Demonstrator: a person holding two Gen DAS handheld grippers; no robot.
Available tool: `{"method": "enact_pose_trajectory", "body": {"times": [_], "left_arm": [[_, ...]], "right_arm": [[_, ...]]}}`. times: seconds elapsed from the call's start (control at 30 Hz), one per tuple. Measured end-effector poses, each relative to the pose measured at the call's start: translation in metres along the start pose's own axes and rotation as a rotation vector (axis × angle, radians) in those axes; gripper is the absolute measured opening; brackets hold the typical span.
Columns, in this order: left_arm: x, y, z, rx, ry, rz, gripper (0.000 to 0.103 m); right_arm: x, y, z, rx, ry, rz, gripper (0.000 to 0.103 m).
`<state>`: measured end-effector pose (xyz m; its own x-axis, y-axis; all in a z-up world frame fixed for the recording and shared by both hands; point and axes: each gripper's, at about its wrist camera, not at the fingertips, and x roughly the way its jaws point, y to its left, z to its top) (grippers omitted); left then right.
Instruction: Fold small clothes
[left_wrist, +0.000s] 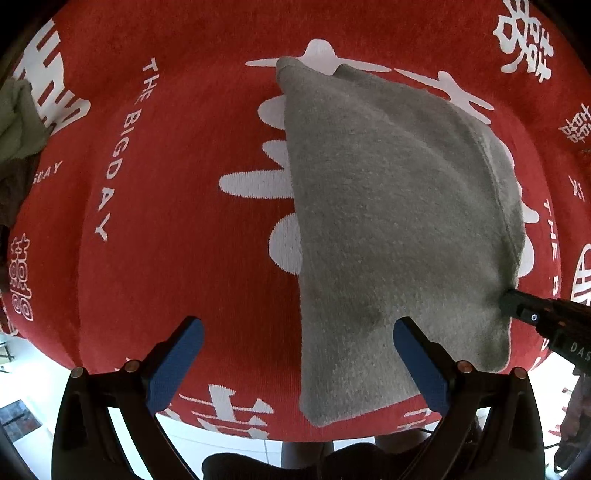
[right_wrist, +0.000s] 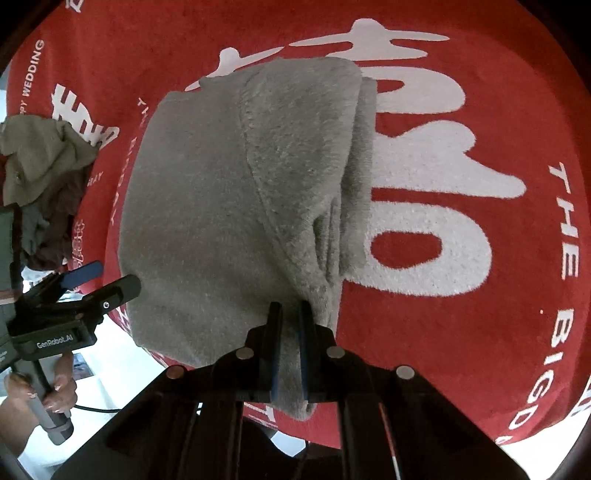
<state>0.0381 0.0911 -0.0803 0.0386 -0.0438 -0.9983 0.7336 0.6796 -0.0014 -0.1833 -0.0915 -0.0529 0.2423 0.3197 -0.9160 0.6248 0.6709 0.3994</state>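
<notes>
A grey fleecy garment (left_wrist: 391, 221) lies on the red cloth with white lettering (left_wrist: 184, 221). My left gripper (left_wrist: 295, 354) hangs open above its near left edge, blue pads (left_wrist: 177, 365) wide apart, with nothing between them. In the right wrist view the same grey garment (right_wrist: 229, 206) is partly doubled over, one layer folded along its right side. My right gripper (right_wrist: 290, 347) is shut on the garment's near edge, and the fabric bunches between the two fingers. The right gripper also shows in the left wrist view as a black finger (left_wrist: 517, 302) at the garment's right edge.
A crumpled pile of olive and dark clothes (right_wrist: 40, 166) sits at the left edge of the red cloth. The left gripper (right_wrist: 88, 284), held by a hand (right_wrist: 55, 391), stands beside the garment's left edge. The table's near rim and white floor (left_wrist: 22, 369) lie close below.
</notes>
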Motion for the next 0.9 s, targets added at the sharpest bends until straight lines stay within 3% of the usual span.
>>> {"method": "enact_pose_trajectory", "body": {"times": [0.07, 0.17, 0.27, 0.37, 0.5, 0.67, 0.73, 0.87, 0.9], "left_arm": [[-0.001, -0.001, -0.001, 0.007, 0.004, 0.004, 0.103], [-0.002, 0.000, -0.004, 0.008, 0.017, 0.000, 0.103], [-0.006, -0.001, -0.005, 0.017, 0.021, 0.005, 0.103], [-0.011, -0.002, -0.008, 0.026, 0.030, 0.006, 0.103], [-0.022, -0.003, -0.012, 0.035, 0.044, 0.006, 0.103], [-0.046, -0.005, -0.016, 0.043, 0.049, -0.014, 0.103], [-0.058, -0.005, -0.016, 0.048, 0.038, -0.017, 0.103], [-0.086, -0.004, -0.015, 0.055, 0.002, -0.012, 0.103], [-0.093, -0.003, -0.014, 0.053, -0.009, -0.008, 0.103]], "right_arm": [[0.000, 0.002, -0.001, 0.022, -0.001, -0.006, 0.007], [-0.004, -0.005, -0.005, 0.069, 0.005, -0.066, 0.023], [-0.012, -0.017, -0.012, 0.131, 0.016, -0.066, 0.024], [-0.019, -0.017, -0.017, 0.135, 0.022, -0.080, 0.026], [-0.030, -0.009, -0.024, 0.140, 0.034, -0.098, 0.042], [-0.043, 0.010, -0.030, 0.131, 0.041, -0.120, 0.048], [-0.052, 0.022, -0.031, 0.115, 0.036, -0.129, 0.054], [-0.075, 0.049, -0.030, 0.070, -0.026, -0.151, 0.082], [-0.083, 0.057, -0.029, 0.062, -0.049, -0.157, 0.082]]}}
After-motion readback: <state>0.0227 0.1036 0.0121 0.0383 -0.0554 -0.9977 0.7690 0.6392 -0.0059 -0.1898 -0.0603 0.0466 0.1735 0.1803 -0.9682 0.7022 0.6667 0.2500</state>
